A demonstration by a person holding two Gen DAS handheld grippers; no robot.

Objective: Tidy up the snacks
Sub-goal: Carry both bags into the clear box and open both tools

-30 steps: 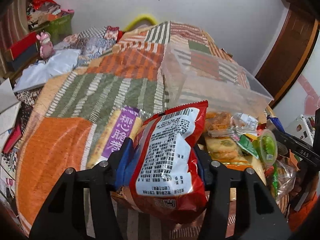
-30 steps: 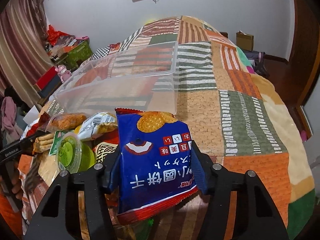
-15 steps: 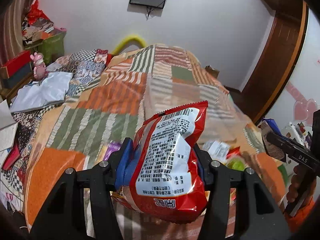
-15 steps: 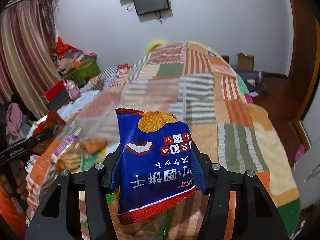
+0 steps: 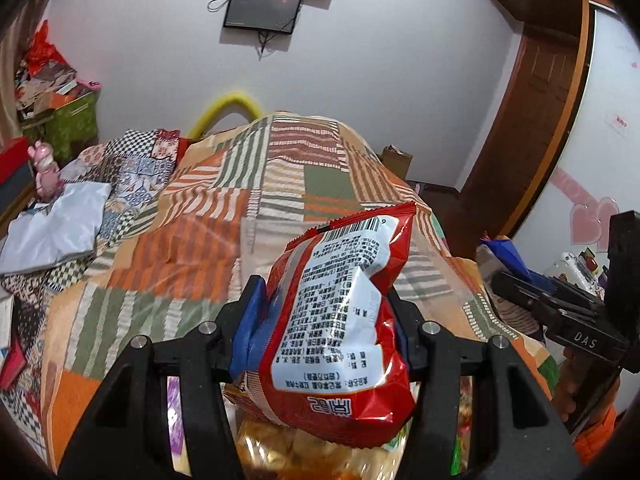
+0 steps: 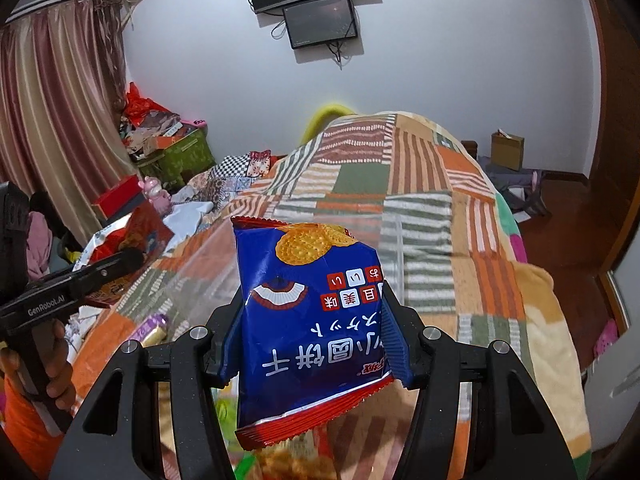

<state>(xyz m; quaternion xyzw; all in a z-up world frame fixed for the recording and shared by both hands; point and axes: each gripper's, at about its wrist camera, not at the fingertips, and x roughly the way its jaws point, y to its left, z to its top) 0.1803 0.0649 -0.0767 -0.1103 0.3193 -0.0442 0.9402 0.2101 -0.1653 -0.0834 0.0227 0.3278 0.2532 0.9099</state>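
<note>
Above the patchwork-quilted bed (image 5: 280, 184), the left tongs (image 5: 326, 320) clamp a red snack bag (image 5: 340, 320); the right tongs (image 6: 312, 324) clamp a blue biscuit bag (image 6: 312, 320).

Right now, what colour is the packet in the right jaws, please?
Blue packet, red bottom edge; right wrist view.

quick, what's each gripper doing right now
Left gripper: closed on the red snack bag, held up off the bed.
Right gripper: closed on the blue biscuit bag, also lifted.
</note>
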